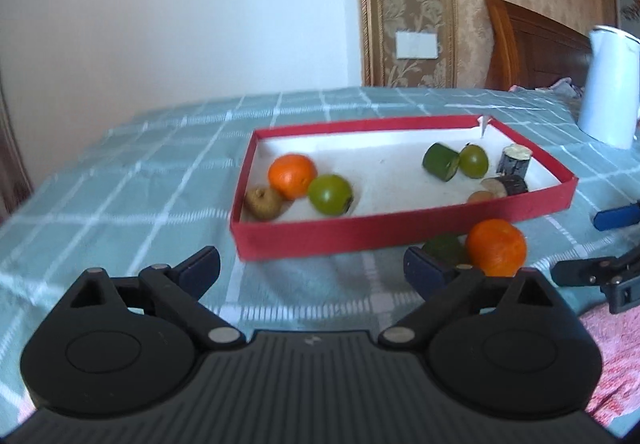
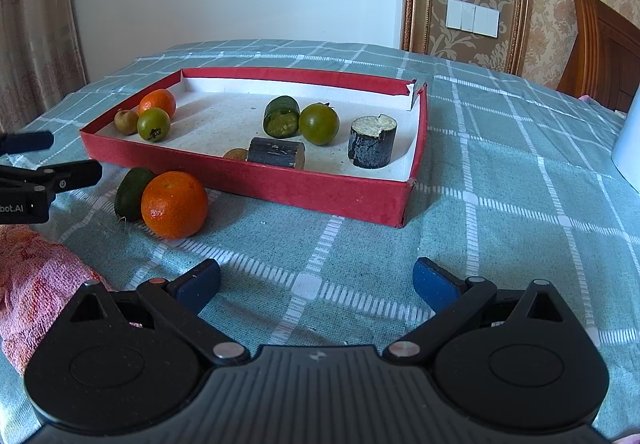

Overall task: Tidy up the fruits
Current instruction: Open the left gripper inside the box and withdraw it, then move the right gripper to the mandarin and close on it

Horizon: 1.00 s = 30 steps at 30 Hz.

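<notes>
A red tray [image 1: 360,234] [image 2: 280,187] with a white floor lies on the checked cloth. At its left end sit an orange [image 1: 292,175], a green round fruit [image 1: 330,193] and a small brown fruit [image 1: 263,202]. At the right end are a cut green piece [image 2: 282,116], a green tomato [image 2: 319,123] and two dark cylinders [image 2: 372,141] [image 2: 276,152]. Outside the tray's near wall a second orange [image 1: 496,248] [image 2: 175,203] touches a dark green fruit [image 2: 130,192]. My left gripper [image 1: 312,270] is open and empty in front of the tray. My right gripper [image 2: 316,280] is open and empty too.
A white jug [image 1: 610,83] stands on the cloth to the right of the tray. A pink towel [image 2: 36,276] lies at the near edge between the two grippers. The table's left edge drops away beyond the tray. A wooden headboard [image 2: 600,43] is behind.
</notes>
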Motion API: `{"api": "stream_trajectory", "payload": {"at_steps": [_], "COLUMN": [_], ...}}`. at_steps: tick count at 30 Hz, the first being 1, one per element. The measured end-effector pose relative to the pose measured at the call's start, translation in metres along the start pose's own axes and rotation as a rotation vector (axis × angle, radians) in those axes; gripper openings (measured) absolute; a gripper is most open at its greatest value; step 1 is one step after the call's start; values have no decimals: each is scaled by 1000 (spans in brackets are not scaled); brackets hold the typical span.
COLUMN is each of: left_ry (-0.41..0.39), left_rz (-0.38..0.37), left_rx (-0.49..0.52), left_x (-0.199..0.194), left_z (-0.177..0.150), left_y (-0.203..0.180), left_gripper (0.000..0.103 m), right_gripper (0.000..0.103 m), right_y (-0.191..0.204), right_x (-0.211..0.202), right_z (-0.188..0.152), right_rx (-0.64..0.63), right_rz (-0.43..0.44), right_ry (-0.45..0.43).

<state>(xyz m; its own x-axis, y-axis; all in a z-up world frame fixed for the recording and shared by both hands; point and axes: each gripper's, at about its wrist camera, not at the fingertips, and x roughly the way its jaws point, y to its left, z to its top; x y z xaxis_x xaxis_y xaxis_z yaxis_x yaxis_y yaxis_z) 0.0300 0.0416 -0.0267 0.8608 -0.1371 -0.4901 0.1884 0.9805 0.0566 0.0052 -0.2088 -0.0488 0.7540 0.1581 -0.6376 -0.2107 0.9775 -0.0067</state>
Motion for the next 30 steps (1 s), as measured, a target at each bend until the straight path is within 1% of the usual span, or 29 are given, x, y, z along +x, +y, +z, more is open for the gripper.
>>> {"api": "stream_trajectory", "payload": {"at_steps": [2, 5, 6, 7, 9, 13, 18, 27, 28, 30], "left_ry": [19, 92, 117, 114, 106, 97, 99, 127, 128, 128], "left_rz": [9, 16, 2, -12, -31, -45, -42, -3, -2, -2], "left_rx": [-16, -51, -74, -96, -128, -148, -144, -83, -80, -79], "left_x": [4, 15, 19, 20, 19, 16, 16, 19, 19, 19], "left_z": [-2, -4, -4, -4, -5, -7, -7, -5, -6, -6], "left_y": [6, 15, 19, 23, 29, 33, 33, 23, 23, 23], "left_gripper": [99, 100, 100, 102, 103, 103, 103, 103, 103, 103], "right_gripper": [103, 103, 103, 103, 103, 103, 103, 103, 103, 103], "right_y": [1, 2, 2, 2, 2, 3, 2, 4, 4, 4], "right_x": [0, 1, 1, 1, 1, 0, 1, -2, -3, -8], "right_z": [0, -1, -1, -1, -1, -1, -1, 1, 1, 2], "right_rx": [0, 0, 1, 2, 4, 5, 5, 12, 21, 36], "right_rz": [-1, -2, -1, -2, -2, -3, -5, -22, -20, 10], "right_ry": [0, 1, 1, 1, 1, 1, 3, 11, 8, -9]}}
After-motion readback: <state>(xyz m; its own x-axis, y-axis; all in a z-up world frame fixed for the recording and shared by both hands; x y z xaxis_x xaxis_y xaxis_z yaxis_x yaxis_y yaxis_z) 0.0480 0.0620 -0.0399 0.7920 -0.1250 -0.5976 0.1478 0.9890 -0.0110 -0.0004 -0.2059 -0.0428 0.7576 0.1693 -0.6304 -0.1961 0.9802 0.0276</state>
